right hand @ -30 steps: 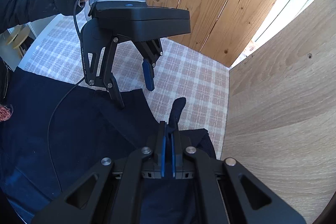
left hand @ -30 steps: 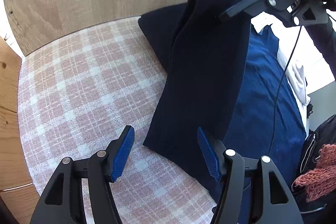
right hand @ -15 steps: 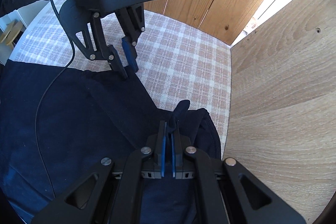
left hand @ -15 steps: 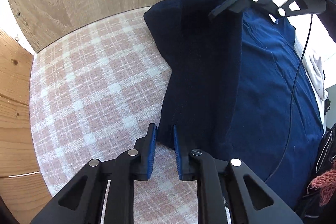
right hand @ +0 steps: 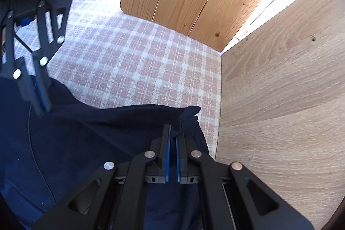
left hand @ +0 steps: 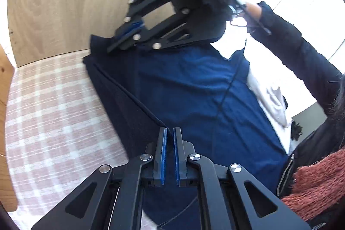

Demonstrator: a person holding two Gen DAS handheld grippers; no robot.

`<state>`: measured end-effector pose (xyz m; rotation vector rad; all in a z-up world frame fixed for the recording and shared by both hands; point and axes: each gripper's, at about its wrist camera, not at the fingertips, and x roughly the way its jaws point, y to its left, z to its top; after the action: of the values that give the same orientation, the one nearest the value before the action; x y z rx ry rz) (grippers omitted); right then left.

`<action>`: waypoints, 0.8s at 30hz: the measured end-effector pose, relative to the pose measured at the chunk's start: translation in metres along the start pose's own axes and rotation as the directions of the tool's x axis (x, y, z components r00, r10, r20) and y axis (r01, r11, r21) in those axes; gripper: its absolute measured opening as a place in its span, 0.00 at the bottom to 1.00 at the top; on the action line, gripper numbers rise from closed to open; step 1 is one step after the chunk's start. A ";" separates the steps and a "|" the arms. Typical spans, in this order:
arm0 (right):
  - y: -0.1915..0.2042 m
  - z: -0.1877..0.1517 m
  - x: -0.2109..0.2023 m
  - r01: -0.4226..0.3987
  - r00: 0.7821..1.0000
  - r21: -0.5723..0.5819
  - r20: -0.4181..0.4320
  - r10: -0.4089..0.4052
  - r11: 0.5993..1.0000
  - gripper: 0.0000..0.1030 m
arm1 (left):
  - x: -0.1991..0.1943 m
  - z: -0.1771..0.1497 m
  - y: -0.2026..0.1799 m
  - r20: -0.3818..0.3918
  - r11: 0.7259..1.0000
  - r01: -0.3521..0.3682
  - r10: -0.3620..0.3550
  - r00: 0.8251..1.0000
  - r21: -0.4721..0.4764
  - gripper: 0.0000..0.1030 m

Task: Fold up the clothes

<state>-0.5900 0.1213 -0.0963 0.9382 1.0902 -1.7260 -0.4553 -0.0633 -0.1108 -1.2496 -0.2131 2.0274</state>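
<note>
A: What is held at the left?

B: An edge of the navy garment (left hand: 194, 96) is clamped between the closed jaws of the left gripper (left hand: 170, 133). The cloth is spread over the checked tablecloth (left hand: 54, 105).

A: And at the right?

B: A second point on the same edge is pinched by the right gripper (right hand: 173, 133), jaws clenched, close to the wooden side panel (right hand: 280, 100).

A: How far is the task judged to be?

B: One fold is judged to be in progress. The edge is gripped and raised but not yet laid over. Further folds are presumed outstanding.
</note>
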 end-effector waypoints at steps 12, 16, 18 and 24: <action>0.008 -0.062 0.022 0.023 0.992 0.051 -0.125 -0.016 0.998 0.04 | 0.029 -0.014 -0.028 -0.161 0.998 0.018 -0.009 0.987 0.056 0.03; 0.010 -0.084 0.030 0.024 0.981 0.061 -0.193 -0.011 0.998 0.07 | 0.021 -0.025 -0.025 -0.159 0.995 -0.065 0.075 0.984 0.070 0.03; 0.008 -0.088 0.027 0.068 0.978 0.052 -0.199 -0.056 0.996 0.08 | 0.016 -0.029 -0.022 -0.168 0.990 -0.120 0.132 0.977 0.078 0.03; -0.010 -0.082 0.001 0.089 0.989 0.148 -0.134 -0.069 0.985 0.18 | 0.018 -0.040 -0.008 -0.217 0.967 -0.244 0.255 0.942 0.077 0.12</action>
<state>-0.5874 0.2000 -0.1216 1.1286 1.1016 -1.8564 -0.4232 -0.0546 -0.1401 -1.5260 0.1087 2.0633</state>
